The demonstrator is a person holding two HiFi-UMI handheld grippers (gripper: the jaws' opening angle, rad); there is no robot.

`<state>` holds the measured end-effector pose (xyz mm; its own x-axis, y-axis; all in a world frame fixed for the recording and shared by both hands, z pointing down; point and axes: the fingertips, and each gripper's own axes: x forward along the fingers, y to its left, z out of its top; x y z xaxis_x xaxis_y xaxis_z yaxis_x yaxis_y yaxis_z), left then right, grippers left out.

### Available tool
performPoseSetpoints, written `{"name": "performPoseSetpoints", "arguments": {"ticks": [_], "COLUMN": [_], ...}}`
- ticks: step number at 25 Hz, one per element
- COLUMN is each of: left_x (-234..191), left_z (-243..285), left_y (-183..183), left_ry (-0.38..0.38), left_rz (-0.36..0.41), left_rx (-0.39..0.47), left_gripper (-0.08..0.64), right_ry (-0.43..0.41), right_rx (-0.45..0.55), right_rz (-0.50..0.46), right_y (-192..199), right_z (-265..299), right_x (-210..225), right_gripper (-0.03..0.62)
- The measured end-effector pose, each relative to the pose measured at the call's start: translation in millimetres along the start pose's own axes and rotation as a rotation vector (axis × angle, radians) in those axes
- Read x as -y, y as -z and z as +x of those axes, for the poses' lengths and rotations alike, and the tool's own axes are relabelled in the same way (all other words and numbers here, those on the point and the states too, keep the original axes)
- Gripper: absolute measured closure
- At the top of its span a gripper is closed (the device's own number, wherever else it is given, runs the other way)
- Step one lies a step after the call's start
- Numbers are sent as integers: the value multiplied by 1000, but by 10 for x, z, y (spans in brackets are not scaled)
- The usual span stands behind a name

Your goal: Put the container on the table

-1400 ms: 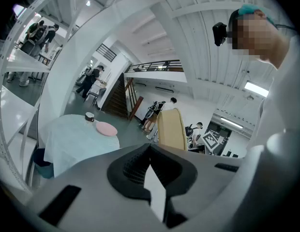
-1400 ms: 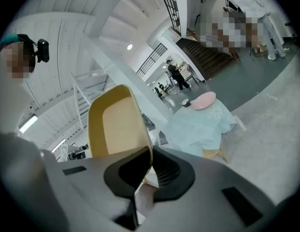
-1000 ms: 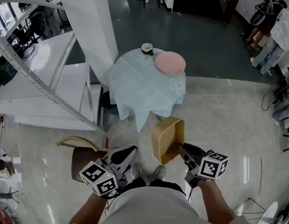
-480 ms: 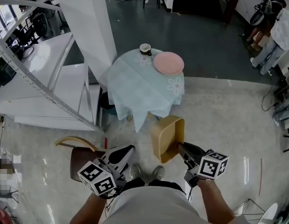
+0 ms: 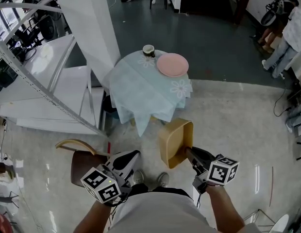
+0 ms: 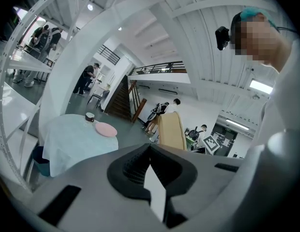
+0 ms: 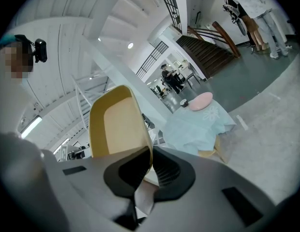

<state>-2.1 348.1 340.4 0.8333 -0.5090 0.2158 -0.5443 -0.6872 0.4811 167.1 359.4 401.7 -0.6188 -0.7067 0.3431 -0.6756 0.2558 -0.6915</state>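
A tan plastic container (image 5: 174, 141) hangs tilted on its side above the floor, just short of the round table (image 5: 136, 89) with a pale blue cloth. My right gripper (image 5: 189, 153) is shut on the container's rim; in the right gripper view the container (image 7: 117, 124) rises from between the jaws of my right gripper (image 7: 149, 164). My left gripper (image 5: 129, 159) sits low at the left, shut with nothing in it. The left gripper view has my left gripper (image 6: 150, 164) in front, with the container (image 6: 172, 132) and the table (image 6: 72, 134) beyond it.
A pink plate (image 5: 172, 64) and a small cup (image 5: 148, 50) stand on the table's far side. A wooden chair (image 5: 82, 155) is close at the left, with a white staircase frame (image 5: 43, 96) and pillar (image 5: 90, 23) behind it. People (image 5: 286, 38) stand at the far right.
The table has drifted slightly left and up in the head view. The container stays in my right gripper's hold, and both grippers keep nearly the same places.
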Motion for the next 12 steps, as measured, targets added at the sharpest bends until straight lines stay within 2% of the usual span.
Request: {"name": "performPoseSetpoints", "arguments": {"ticks": [12], "left_x": [337], "left_z": [270], "left_y": [119], "left_ry": [-19], "left_rz": [16], "left_rx": [2], "left_gripper": [538], "right_ry": [-25], "right_rx": [1], "right_rz": [-1], "right_y": [-70], "right_z": [-322], "right_x": [284], "right_gripper": [558]}}
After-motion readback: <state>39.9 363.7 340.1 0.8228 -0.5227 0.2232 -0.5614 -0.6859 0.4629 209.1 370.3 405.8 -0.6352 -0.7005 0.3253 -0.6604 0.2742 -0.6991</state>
